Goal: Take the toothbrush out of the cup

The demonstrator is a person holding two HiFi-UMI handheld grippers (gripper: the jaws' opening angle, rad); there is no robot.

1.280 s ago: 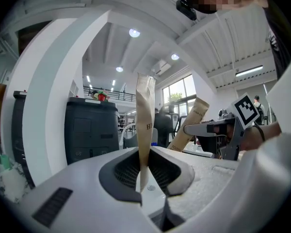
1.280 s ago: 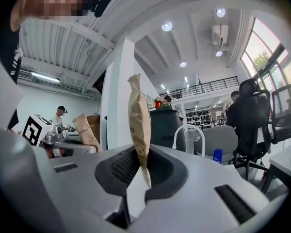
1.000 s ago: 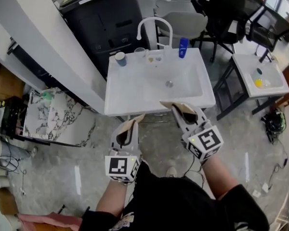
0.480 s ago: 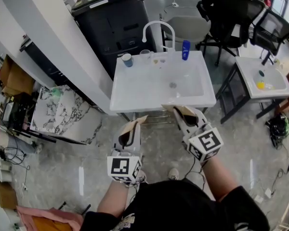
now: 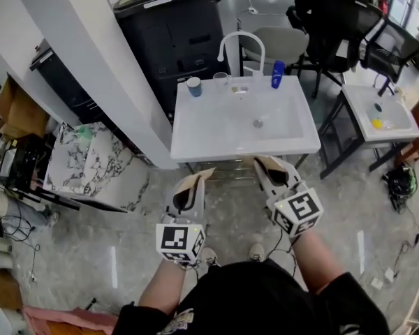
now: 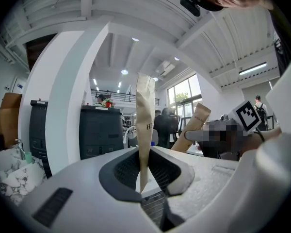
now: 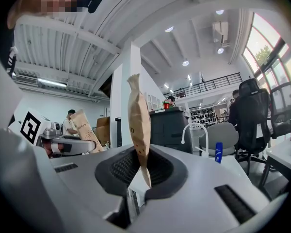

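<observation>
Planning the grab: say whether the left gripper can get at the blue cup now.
Probably not yet: the left gripper is short of the sink's front edge, and the blue cup stands at its back rim. Nothing stands between, but the jaws are shut.

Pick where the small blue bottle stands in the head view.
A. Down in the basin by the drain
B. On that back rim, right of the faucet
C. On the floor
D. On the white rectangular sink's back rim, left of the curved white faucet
B: the small blue bottle stands on the back rim of the white rectangular sink, just right of the curved white faucet; the dark blue cup is the thing on the left.
</observation>
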